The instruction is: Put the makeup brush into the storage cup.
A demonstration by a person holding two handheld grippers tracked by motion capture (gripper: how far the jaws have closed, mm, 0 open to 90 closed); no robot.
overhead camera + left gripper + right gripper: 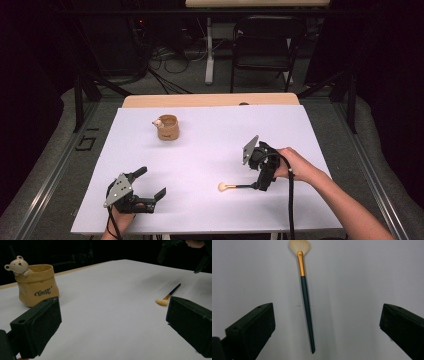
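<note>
A make-up brush (234, 187) with a dark handle, gold ferrule and pale fan head lies flat on the white table (210, 145), head pointing left. My right gripper (262, 186) hovers at the handle's end, open. In the right gripper view the brush (305, 300) lies between the wide-apart jaws of that gripper (328, 312), touching neither. A tan bag-shaped pot (168, 128) with a small bear on its rim stands upright at the back left. My left gripper (151, 182) rests open near the front left edge, holding nothing. From there I see the pot (37, 285) and the brush (168, 296).
A wooden strip (210, 100) edges the table's far side. A black folding chair (262, 45) and loose cables on the floor lie beyond it. Dark frame legs stand to either side of the table.
</note>
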